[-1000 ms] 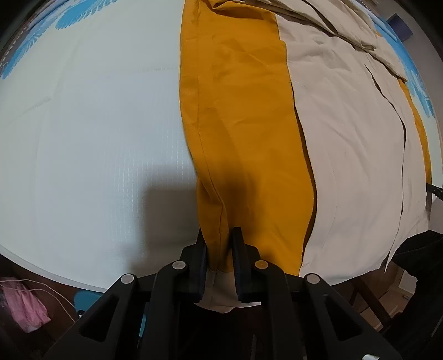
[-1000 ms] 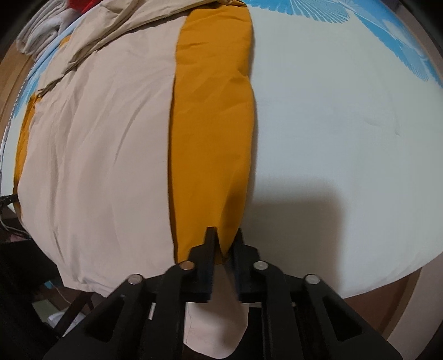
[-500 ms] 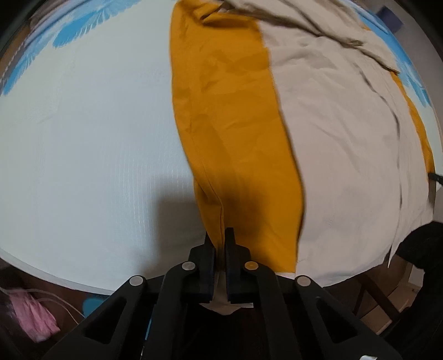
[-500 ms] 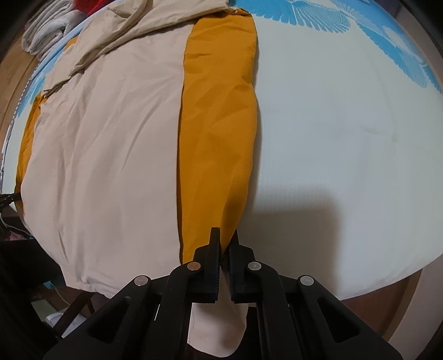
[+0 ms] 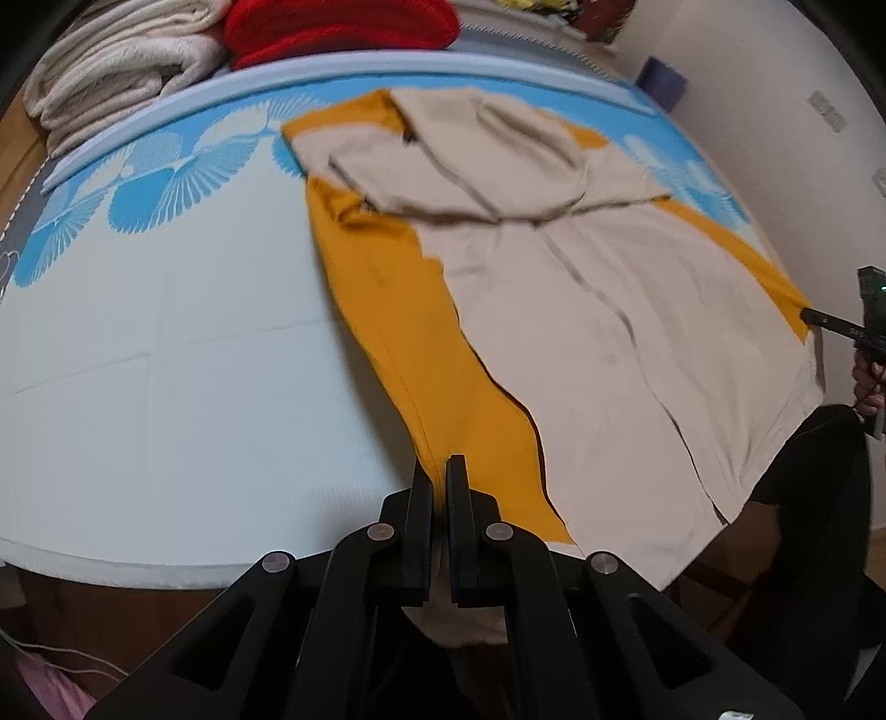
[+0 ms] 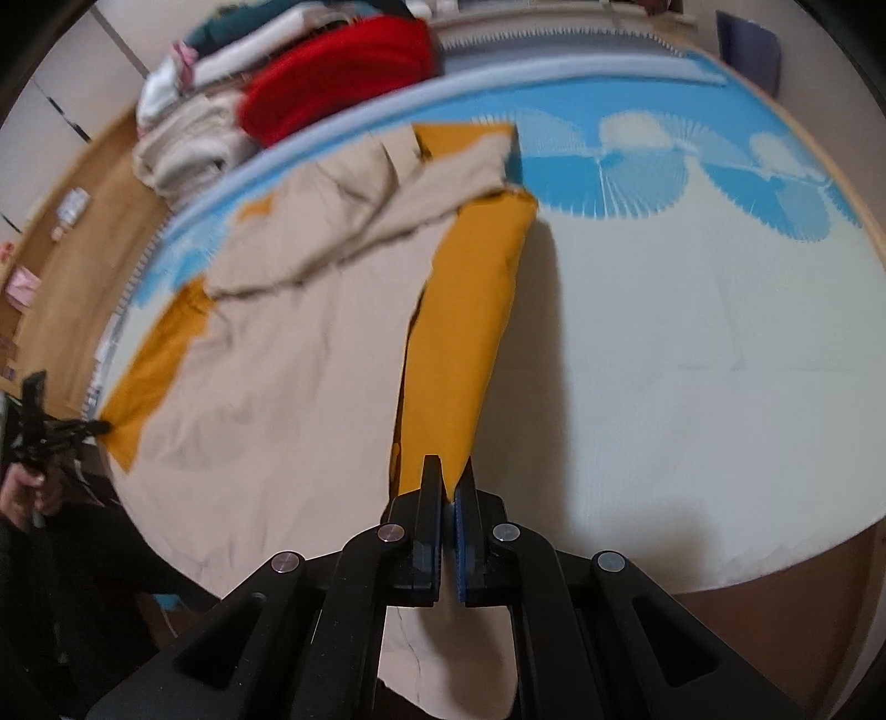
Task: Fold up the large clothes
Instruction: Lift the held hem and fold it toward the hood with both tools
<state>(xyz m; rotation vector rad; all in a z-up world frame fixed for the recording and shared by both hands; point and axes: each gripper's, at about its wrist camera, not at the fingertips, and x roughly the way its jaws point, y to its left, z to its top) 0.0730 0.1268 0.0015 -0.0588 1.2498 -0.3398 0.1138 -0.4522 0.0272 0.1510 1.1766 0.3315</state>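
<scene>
A large beige garment (image 5: 581,310) with mustard-orange side panels lies spread on a white mat with blue fan prints (image 5: 138,360). My left gripper (image 5: 439,465) is shut on the near end of one orange panel (image 5: 398,310), and beige hem cloth hangs below its fingers. My right gripper (image 6: 449,465) is shut on the near end of the other orange panel (image 6: 465,332), beside the beige body (image 6: 288,360). Each gripper shows small at the edge of the other's view: the right gripper (image 5: 830,321) and the left gripper (image 6: 83,429), each pinching an orange corner.
Folded cream blankets (image 5: 122,61) and a red one (image 5: 343,22) are stacked past the mat's far edge; they also appear as a red bundle (image 6: 338,83) in the right wrist view. White mat (image 6: 692,360) lies bare on the outer side of each panel. A hand (image 5: 869,382) holds the right gripper.
Both grippers closed on the orange panels' near ends and rose, lifting the hem off the mat. The views now take in the whole garment and the stacked blankets beyond.
</scene>
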